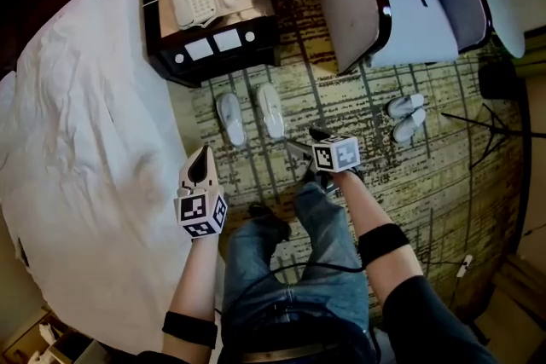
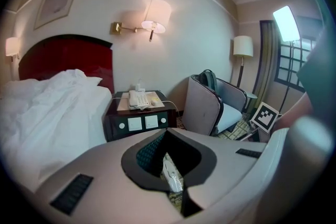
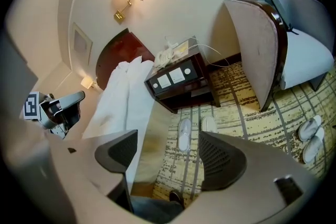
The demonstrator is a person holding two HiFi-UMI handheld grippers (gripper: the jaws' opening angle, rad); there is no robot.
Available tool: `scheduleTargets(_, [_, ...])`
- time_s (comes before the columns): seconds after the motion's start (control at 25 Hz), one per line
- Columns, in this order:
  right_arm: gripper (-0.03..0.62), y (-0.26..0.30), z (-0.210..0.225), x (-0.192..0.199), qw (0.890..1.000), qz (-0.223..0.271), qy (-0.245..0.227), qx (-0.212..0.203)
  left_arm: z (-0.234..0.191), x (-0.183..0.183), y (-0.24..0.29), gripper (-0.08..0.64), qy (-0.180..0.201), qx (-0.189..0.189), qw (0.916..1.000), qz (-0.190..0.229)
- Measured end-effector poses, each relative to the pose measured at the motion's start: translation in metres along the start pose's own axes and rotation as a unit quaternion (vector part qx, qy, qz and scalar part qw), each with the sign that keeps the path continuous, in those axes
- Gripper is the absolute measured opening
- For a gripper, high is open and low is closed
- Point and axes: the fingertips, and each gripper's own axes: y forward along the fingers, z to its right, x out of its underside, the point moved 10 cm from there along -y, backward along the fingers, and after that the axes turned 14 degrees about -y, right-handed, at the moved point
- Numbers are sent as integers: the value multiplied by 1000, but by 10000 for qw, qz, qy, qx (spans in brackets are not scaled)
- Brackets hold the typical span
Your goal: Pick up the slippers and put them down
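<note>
Slippers lie on the patterned carpet (image 1: 426, 175) just in front of the dark nightstand (image 1: 213, 64), a white pair side by side: the bed-side slipper (image 1: 230, 119) and the chair-side slipper (image 1: 271, 109), with a strip of carpet between them. My left gripper (image 1: 202, 159) hangs next to the bed's white duvet (image 1: 85, 141), its jaws pressed together with nothing in them. My right gripper (image 1: 300, 147) is over the carpet, close to the chair-side slipper, its jaws spread wide and empty; both slippers show on the floor beyond the gap. A second white pair (image 1: 407, 115) lies by the armchair (image 1: 418, 21), well apart from both my grippers. A phone (image 1: 192, 0) sits on the nightstand
</note>
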Motion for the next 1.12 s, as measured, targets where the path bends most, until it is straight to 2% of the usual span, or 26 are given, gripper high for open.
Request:
scheduleTargets(0.28, [387, 114, 62, 55, 9994, -13, 234, -240, -38, 74, 94, 4, 90, 353, 9993, 21])
scheduleTargets(0.68, [387, 256, 176, 142, 9986, -335, 303, -283, -96, 201, 236, 4, 76, 523, 9986, -18])
scheduleTargets(0.96, [388, 337, 223, 180, 9978, -409, 139, -508, -103, 260, 320, 3, 583, 1033, 9929, 42])
scheduleTargets(1.12, [390, 377, 245, 202, 9961, -343, 152, -794, -110, 294, 364, 3, 578, 1273, 9902, 38])
